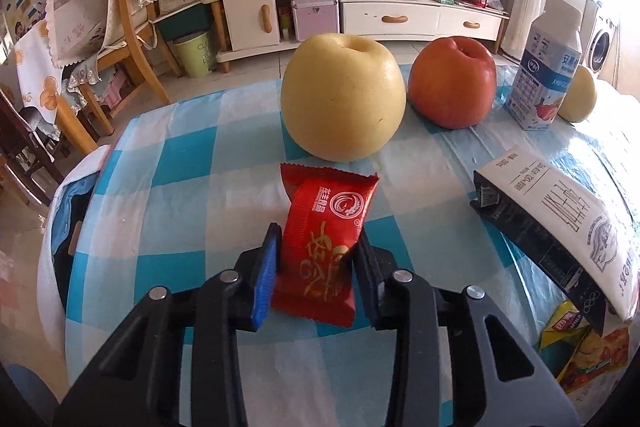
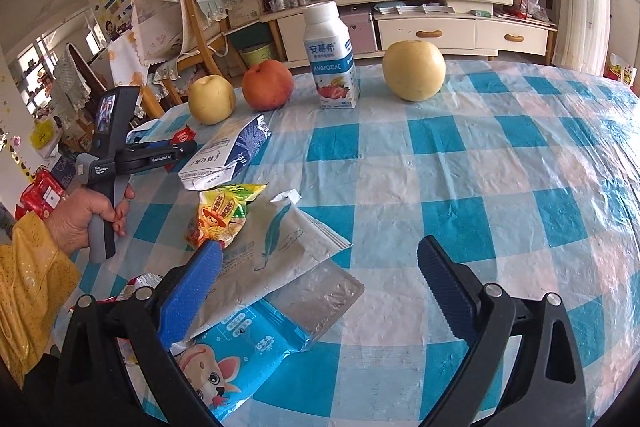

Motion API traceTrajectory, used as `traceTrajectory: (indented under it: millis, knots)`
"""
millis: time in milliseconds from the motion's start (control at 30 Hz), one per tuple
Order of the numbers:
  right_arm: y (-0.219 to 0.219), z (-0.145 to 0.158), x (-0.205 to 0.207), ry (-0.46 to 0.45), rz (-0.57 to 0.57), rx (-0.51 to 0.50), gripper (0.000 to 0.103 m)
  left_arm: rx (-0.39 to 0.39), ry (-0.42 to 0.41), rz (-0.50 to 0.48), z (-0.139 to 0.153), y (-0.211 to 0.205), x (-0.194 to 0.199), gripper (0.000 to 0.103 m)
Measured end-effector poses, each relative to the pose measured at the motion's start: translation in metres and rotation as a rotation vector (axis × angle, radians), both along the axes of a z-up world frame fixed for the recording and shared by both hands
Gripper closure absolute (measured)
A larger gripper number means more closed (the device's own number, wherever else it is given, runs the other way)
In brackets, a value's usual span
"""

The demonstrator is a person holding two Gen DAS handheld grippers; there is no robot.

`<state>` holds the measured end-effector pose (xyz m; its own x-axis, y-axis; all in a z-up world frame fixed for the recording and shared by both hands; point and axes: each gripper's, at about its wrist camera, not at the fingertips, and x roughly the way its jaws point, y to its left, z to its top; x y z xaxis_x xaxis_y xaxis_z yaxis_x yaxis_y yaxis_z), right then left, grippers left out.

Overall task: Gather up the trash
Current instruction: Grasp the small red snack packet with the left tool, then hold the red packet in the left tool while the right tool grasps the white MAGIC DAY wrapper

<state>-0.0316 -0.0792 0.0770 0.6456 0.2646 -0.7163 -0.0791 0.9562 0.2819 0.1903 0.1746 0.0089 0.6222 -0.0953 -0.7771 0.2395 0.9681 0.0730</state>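
Left hand-held gripper (image 1: 316, 247): blue pads clamped on a red snack wrapper (image 1: 324, 227), which stands upright on the checked surface (image 1: 192, 187), just near of a yellow pear (image 1: 343, 97). Red apple (image 1: 452, 83) to its right, then a yogurt carton (image 1: 544, 75) and a second pear (image 1: 578, 95). White-and-black bag (image 1: 560, 227) lies at right.

Right hand-held gripper (image 2: 320, 279): jaws wide apart, nothing between them. Left finger sits over a pale feather-print bag (image 2: 280, 251) and a blue cartoon wrapper (image 2: 240, 355). Yellow snack packet (image 2: 224, 211) lies just beyond. A hand (image 2: 88, 215) in a yellow sleeve holds the other handle at far left.
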Motion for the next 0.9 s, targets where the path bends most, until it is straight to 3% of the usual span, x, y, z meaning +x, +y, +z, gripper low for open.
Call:
traceTrajectory:
  millis: [333,600,767,900]
  knots:
    - [0.039,0.004,-0.010,-0.022,0.219,0.036,0.006,-0.056,-0.006,0.067,0.001,0.002,-0.033,0.069]
    - [0.078,-0.006,-0.020,0.036,0.444,0.106,0.006,-0.106,-0.004,0.076,0.003,0.006,-0.076,0.069]
    - [0.105,-0.017,-0.032,0.057,0.526,0.048,0.006,-0.142,-0.007,0.096,0.004,0.012,-0.105,0.069]
    - [0.124,-0.019,-0.042,0.022,0.556,-0.031,0.006,-0.177,-0.011,0.128,0.005,0.022,-0.126,0.069]
